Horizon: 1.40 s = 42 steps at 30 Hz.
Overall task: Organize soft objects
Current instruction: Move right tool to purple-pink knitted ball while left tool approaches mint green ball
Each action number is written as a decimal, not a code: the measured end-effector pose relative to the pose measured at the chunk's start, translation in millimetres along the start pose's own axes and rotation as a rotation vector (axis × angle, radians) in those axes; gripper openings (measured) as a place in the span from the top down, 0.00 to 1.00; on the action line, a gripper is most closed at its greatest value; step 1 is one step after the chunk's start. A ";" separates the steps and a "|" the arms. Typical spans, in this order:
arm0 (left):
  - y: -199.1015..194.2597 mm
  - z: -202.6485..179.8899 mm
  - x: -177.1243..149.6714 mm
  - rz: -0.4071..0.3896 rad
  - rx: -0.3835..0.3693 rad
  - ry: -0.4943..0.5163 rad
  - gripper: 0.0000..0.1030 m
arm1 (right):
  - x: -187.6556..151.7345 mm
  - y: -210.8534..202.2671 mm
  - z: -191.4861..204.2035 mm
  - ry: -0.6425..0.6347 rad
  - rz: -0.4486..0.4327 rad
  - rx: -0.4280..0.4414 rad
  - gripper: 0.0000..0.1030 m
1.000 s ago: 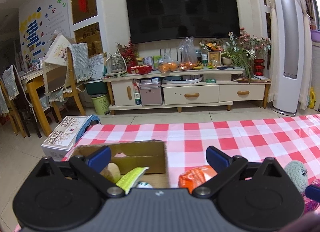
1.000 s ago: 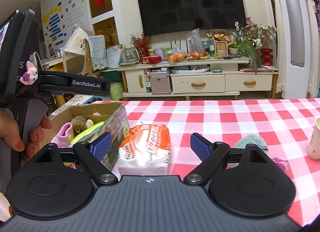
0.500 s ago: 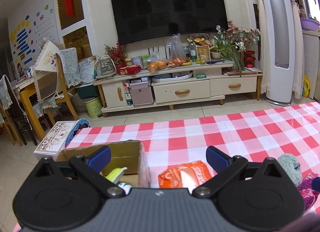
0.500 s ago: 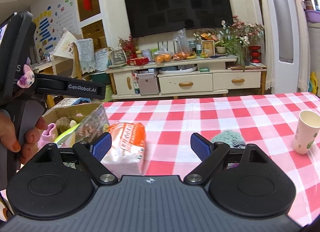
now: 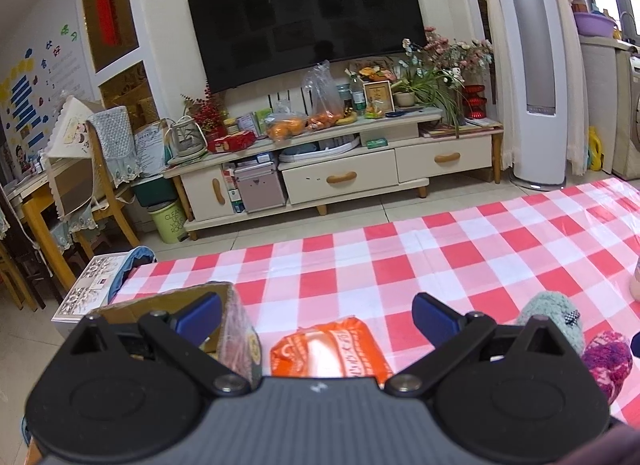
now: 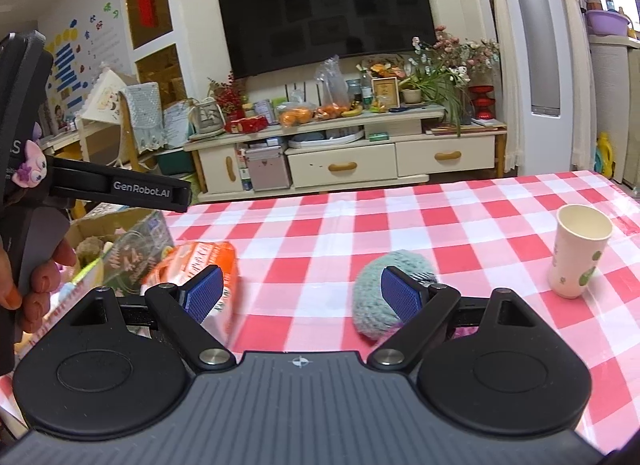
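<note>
Both grippers are hanging released over the checked tablecloth, gripping nothing. Left gripper is spreading its jaws wide above the orange tissue pack, which is lying flat just beside the cardboard box at the table's left edge. Right gripper is standing with its blue pads parted; the right pad is sitting in front of the teal knitted piece, though I cannot tell whether it is touching. That knitted piece is lying near the middle of the near edge, with a purple knitted item just beside it in the left wrist view. Soft things are showing inside the box. Toward the right edge, a paper cup is standing upright, well apart from the knitwear.
</note>
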<state>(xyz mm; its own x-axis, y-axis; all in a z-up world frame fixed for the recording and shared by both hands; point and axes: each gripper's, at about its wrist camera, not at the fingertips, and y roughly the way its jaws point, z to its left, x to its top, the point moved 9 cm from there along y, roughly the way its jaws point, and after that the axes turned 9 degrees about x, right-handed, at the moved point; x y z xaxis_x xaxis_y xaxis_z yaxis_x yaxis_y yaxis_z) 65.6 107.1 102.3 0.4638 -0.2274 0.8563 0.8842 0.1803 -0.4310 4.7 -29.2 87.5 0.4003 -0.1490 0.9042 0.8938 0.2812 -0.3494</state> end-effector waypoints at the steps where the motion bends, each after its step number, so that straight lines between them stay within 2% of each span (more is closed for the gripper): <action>1: 0.0 -2.5 -0.2 0.002 -0.002 0.004 0.02 | -1.4 -1.1 -3.2 0.002 0.001 -0.005 0.00; 10: 0.6 -25.8 -4.0 0.010 -0.022 0.045 0.02 | -14.4 -3.8 -40.4 0.014 0.011 -0.040 0.00; 16: 1.3 -38.1 -7.1 0.016 -0.052 0.060 0.02 | -32.1 6.7 -64.8 -0.006 0.055 -0.045 0.00; 29: 7.2 -78.9 -19.7 0.081 -0.198 0.023 0.02 | -53.6 43.5 -106.8 -0.010 0.139 -0.113 0.00; 33: 10.6 -96.9 -25.7 0.107 -0.250 0.012 0.02 | -55.1 48.6 -115.5 0.035 0.159 -0.076 0.00; 38: 14.2 -120.0 -31.5 0.137 -0.316 -0.010 0.02 | -55.8 47.2 -118.2 0.042 0.186 -0.032 0.10; 42: 17.2 -139.6 -37.2 0.155 -0.368 -0.023 0.02 | -52.5 39.1 -126.1 0.016 0.188 -0.057 0.14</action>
<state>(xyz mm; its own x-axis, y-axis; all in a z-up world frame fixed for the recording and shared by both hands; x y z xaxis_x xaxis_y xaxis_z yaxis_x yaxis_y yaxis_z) 71.4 -14.9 23.3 0.5956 -0.2020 0.7775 0.7669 -0.1452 -0.6251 44.1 -129.9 -4.6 0.5640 -0.1140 0.8178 0.8128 0.2513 -0.5255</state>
